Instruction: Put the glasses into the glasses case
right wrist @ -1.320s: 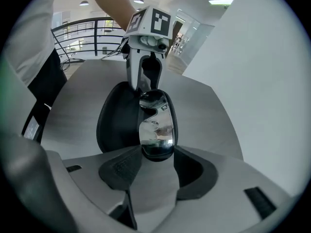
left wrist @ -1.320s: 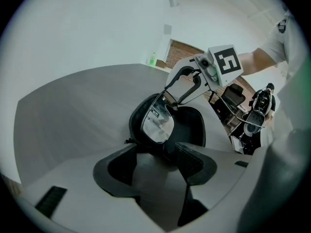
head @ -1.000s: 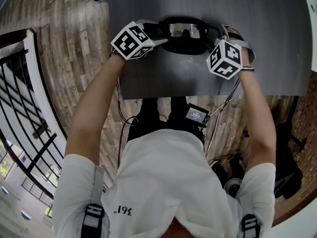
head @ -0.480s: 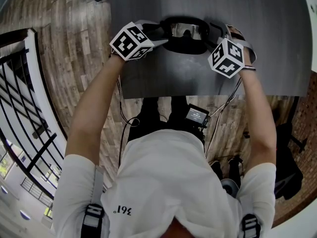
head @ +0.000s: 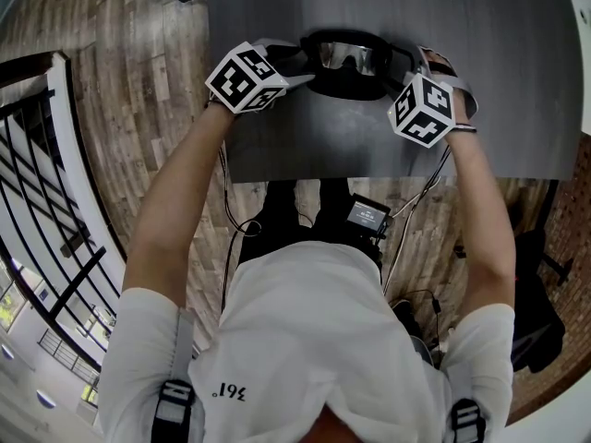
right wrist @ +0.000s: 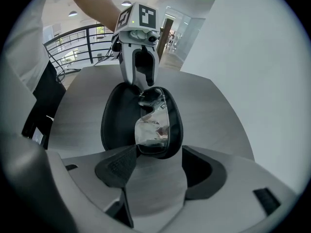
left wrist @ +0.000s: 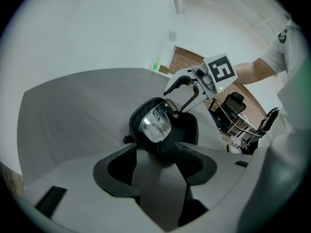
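Already the folded black-framed glasses with clear lenses [head: 346,56] lie inside the open black oval clamshell glasses case [head: 346,86], which rests on the dark grey table [head: 508,81] between the two grippers. They fill the far half of the shell, and the near half lies open and empty beside it.

The right gripper [right wrist: 159,154] has its jaws apart. They have just been opening, and the end of the case with one lens sits right at their tips, with neither pad pressing on it. The left gripper [left wrist: 156,152] also stands with its jaws apart at the opposite end, with the case rim close to its tips and nothing clamped.

The placing looks done, so the step in hand is most likely to let go cleanly and then shut the case. To do that well, the right gripper should back off along its own line so that a pad does not catch the lens or drag the frame out. Whether the temples sit fully below the rim cannot be told from these views, so that is worth checking first. The case looks light and the table smooth, so one gripper should steady the loaded half while the other folds the free half over slowly.
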Action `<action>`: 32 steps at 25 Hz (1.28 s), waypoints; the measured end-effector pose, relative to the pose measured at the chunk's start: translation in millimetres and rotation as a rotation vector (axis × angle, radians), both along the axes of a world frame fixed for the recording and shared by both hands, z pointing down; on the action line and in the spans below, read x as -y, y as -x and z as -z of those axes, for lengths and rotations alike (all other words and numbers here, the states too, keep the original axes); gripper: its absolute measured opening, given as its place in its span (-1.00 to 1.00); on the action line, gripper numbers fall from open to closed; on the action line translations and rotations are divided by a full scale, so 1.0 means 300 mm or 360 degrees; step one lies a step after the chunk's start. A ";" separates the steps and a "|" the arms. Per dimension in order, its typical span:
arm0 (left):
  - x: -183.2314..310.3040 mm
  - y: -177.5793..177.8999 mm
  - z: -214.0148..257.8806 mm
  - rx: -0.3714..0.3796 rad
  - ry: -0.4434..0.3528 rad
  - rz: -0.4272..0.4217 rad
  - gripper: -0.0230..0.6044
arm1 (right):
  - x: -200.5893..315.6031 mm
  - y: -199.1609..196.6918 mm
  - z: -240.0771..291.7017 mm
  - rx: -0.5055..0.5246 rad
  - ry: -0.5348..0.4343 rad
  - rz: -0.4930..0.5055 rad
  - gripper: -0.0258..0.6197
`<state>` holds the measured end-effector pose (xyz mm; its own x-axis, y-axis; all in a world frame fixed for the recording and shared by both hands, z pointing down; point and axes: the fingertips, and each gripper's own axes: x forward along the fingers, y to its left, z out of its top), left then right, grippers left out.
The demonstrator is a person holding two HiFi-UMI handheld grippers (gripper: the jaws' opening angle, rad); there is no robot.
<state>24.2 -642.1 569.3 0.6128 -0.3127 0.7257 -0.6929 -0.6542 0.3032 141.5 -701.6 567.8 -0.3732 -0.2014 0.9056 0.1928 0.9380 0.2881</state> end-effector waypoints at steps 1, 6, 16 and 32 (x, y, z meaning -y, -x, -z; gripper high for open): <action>-0.001 0.000 0.000 -0.0003 0.0001 0.0003 -0.11 | -0.001 -0.002 0.000 0.0004 0.0012 -0.0006 -0.06; -0.006 -0.004 -0.002 -0.0013 0.0002 0.0018 -0.11 | -0.002 -0.009 0.002 0.0008 0.0053 -0.0022 0.03; -0.013 -0.022 -0.002 -0.0044 0.0007 0.0026 -0.11 | 0.038 -0.006 -0.007 -0.0018 -0.0037 -0.0094 0.06; -0.017 -0.010 0.003 -0.0040 0.0007 0.0044 -0.11 | 0.032 -0.017 -0.008 0.0017 0.0112 -0.0150 0.11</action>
<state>27.3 -637.1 568.3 0.6221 -0.3263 0.7117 -0.7027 -0.6335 0.3238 146.7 -711.0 570.3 -0.3656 -0.1721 0.9147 0.1001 0.9698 0.2224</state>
